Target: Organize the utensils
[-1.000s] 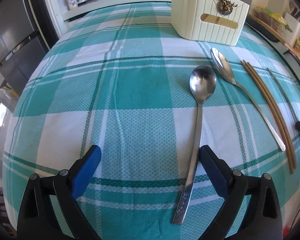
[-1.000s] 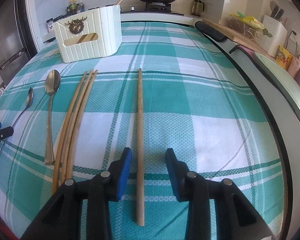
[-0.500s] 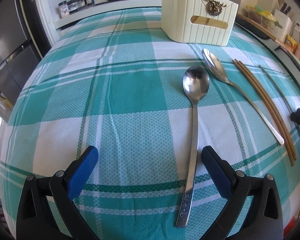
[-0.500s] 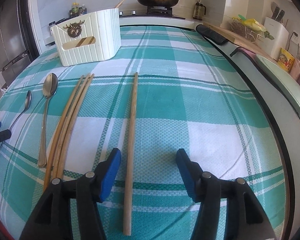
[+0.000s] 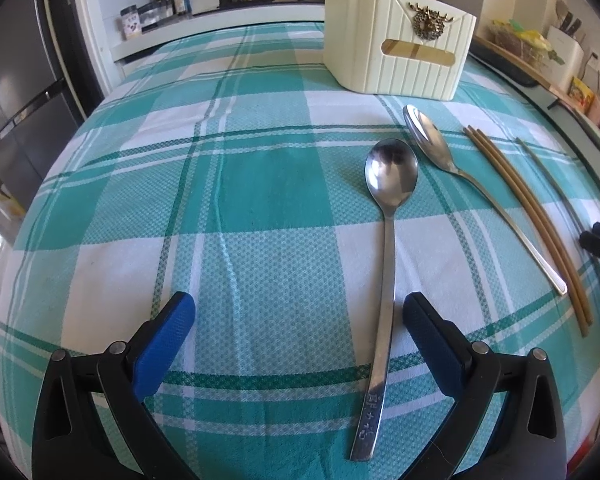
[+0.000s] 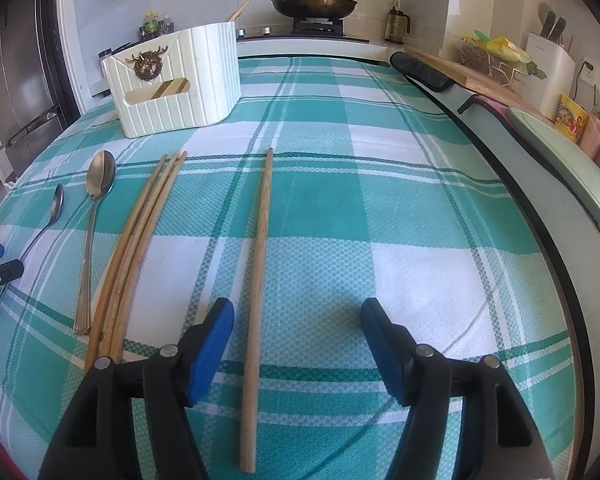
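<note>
On a teal-and-white checked cloth lie two steel spoons, three wooden chopsticks together and one chopstick apart. My left gripper (image 5: 296,340) is open; the nearer spoon (image 5: 384,240) has its handle between the fingers, close to the right pad, untouched. The second spoon (image 5: 472,184) and the chopstick bundle (image 5: 532,216) lie to its right. My right gripper (image 6: 296,344) has its jaws opening; the single chopstick (image 6: 258,280) lies between them near the left pad, flat on the cloth. A cream utensil holder (image 6: 176,80) stands at the back.
A stove with a lidded pan (image 6: 314,2) and jars stand behind the table. A counter edge (image 6: 540,200) with a knife block (image 6: 548,68) and packets runs along the right. A fridge (image 5: 16,80) stands at the left.
The right gripper's jaws have spread wider around the single chopstick, which stays on the cloth. The left gripper has tilted slightly; its jaws stay open around the spoon handle.
</note>
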Available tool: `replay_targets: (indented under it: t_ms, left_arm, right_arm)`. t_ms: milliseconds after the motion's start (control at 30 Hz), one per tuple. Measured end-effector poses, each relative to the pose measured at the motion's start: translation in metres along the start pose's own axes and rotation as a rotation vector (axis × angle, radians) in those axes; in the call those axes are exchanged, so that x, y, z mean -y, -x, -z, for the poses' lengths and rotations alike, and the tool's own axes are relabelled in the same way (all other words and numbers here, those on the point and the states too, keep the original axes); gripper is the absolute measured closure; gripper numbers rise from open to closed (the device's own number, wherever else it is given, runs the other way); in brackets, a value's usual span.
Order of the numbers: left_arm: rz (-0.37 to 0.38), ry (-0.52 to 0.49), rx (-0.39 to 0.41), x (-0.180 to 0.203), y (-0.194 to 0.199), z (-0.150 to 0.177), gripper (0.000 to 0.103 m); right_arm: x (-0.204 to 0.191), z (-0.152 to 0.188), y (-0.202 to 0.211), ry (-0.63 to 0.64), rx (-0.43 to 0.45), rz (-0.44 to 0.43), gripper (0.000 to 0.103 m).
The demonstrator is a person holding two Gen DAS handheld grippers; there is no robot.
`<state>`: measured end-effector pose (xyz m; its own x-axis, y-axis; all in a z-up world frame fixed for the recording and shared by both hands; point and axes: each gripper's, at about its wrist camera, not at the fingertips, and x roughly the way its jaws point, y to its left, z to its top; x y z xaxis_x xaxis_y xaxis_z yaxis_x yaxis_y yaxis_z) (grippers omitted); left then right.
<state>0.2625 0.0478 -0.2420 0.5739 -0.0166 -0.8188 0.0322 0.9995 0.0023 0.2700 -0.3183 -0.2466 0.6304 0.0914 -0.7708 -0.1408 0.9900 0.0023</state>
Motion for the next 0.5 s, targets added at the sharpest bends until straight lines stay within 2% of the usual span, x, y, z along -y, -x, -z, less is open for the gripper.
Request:
replay_targets:
  t_ms: [333, 500]
  left_arm:
    - [-0.003, -0.013, -0.048, 0.017, -0.014, -0.023, 0.0]
    - [0.018, -0.024, -0.063, 0.03, -0.026, -0.041, 0.0]
  right_arm:
    - [-0.005, -0.02, -0.015, 0.038, -0.024, 0.005, 0.034]
    - [-0.004, -0.034, -0.026, 0.063, -0.03, -0.027, 0.034]
